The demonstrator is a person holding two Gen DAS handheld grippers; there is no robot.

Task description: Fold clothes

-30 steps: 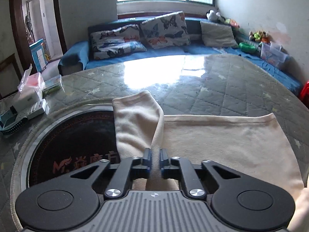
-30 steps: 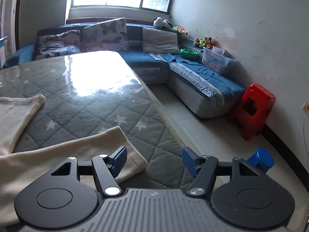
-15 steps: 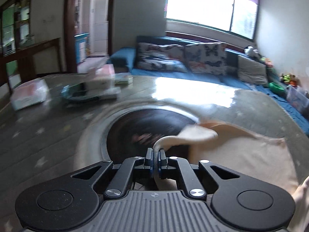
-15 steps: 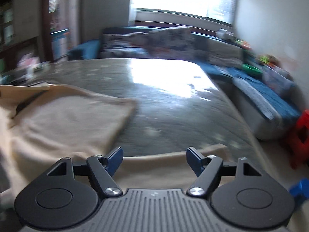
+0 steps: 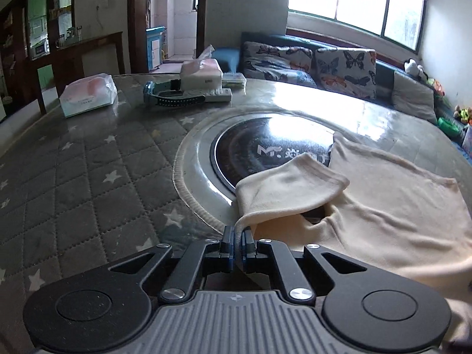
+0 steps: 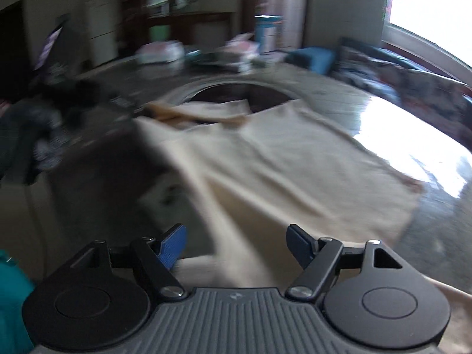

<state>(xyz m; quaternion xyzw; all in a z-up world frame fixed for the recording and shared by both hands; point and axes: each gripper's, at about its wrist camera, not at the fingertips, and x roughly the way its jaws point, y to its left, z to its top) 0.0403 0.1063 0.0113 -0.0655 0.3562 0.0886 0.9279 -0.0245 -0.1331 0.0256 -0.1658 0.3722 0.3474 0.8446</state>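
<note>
Left gripper [image 5: 235,246]: jaws clenched on a sleeve edge of the cream garment [image 5: 383,206], which lies spread on the quilted worktop [image 5: 88,177]; carry the sleeve flat across the body, avoiding bunching; right gripper [image 6: 236,243]: jaws released, over the hem

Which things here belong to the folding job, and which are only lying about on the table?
For the job:
- cream garment, sleeve pinched in the left gripper
- right gripper, open above the cloth

Lying about:
- tissue pack
- tissue box
- remote control
- blue watch
- round glass insert in the table
</note>
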